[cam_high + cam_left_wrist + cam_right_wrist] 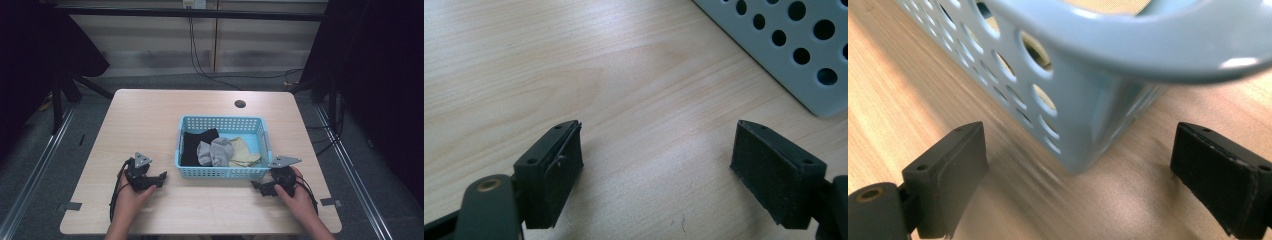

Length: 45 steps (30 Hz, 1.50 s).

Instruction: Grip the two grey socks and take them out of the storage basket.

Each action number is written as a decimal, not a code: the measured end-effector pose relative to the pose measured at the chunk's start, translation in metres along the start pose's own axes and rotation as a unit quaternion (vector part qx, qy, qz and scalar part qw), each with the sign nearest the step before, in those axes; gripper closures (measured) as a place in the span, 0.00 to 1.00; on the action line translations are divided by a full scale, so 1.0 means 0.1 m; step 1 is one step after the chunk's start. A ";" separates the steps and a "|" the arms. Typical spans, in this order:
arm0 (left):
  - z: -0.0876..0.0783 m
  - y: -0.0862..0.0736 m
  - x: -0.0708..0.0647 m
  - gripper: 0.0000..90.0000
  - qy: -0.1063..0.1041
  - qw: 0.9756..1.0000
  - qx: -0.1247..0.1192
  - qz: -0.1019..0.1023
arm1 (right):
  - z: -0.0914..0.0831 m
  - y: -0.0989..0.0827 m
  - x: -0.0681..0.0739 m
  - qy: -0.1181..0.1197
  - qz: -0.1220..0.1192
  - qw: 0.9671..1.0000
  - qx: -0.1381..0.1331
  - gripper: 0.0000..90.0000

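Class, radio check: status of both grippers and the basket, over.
Left gripper open, right gripper open, both empty. Blue basket between them, socks inside. Path unobstructed.

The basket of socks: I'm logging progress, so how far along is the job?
Done: nothing visibly; the black, grey and beige socks all lie in the blue basket. In hand: nothing; the left gripper and right gripper rest open on the table beside it. Left: apparently all of the sock handling.

A pale wooden table (150, 120) with a round hole (240, 104); black cables (200, 60) hang down the back wall.
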<state>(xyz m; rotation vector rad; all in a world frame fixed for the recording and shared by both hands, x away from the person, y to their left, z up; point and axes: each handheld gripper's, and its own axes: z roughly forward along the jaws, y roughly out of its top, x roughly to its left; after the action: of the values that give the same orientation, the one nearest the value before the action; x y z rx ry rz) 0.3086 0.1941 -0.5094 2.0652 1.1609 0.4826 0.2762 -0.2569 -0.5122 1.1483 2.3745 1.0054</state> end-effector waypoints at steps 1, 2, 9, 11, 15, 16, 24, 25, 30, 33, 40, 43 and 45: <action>0.00 0.00 0.00 0.22 0.000 1.000 0.000 0.000 | 0.00 0.00 0.00 0.000 0.000 1.000 0.000 0.08; 0.00 0.00 0.00 0.22 0.000 1.000 0.000 0.000 | 0.00 0.00 0.00 0.000 0.000 1.000 0.000 0.08; 0.00 0.00 0.00 0.22 -0.001 1.000 0.000 0.000 | 0.00 0.00 0.00 -0.001 0.003 1.000 -0.004 0.11; 0.00 0.00 0.00 0.22 -0.001 1.000 0.000 0.000 | -0.02 0.01 0.01 0.001 0.003 1.000 0.006 0.15; 0.00 0.00 0.00 0.22 -0.001 1.000 0.000 0.000 | -0.06 0.07 0.06 0.003 -0.027 0.999 0.035 0.15; 0.00 0.00 0.00 0.22 -0.001 1.000 0.000 0.000 | -0.07 0.09 0.07 0.004 -0.029 0.998 0.048 0.15; 0.00 0.00 0.00 0.22 -0.001 1.000 0.000 0.000 | -0.28 0.25 0.04 0.030 -0.036 0.995 0.089 0.18; 0.00 0.00 0.00 0.22 -0.001 1.000 0.000 0.000 | -0.33 0.29 0.03 0.030 -0.041 0.994 0.092 0.18; 0.00 0.00 0.00 0.22 -0.002 1.000 0.001 0.000 | -0.59 0.53 0.01 0.033 -0.063 0.991 0.115 0.18; 0.00 0.00 0.00 0.22 -0.002 1.000 0.001 0.001 | -0.72 0.66 -0.01 0.036 -0.067 0.991 0.113 0.19; 0.00 0.00 0.00 0.22 -0.002 1.000 0.001 0.001 | -0.89 0.97 0.03 0.048 -0.066 0.987 0.136 0.21; 0.00 0.00 0.00 0.21 -0.003 1.000 0.002 0.002 | -0.92 1.10 0.08 0.049 -0.079 0.986 0.136 0.21; 0.00 0.00 0.00 0.21 -0.003 1.000 0.001 0.000 | -0.91 1.20 0.11 0.051 -0.090 0.986 0.131 0.21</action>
<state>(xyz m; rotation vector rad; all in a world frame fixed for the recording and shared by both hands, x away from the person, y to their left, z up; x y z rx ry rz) 0.3084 0.1939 -0.5094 2.0676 1.1575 0.4760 0.2865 -0.2384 -0.3633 0.9630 2.6976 0.7244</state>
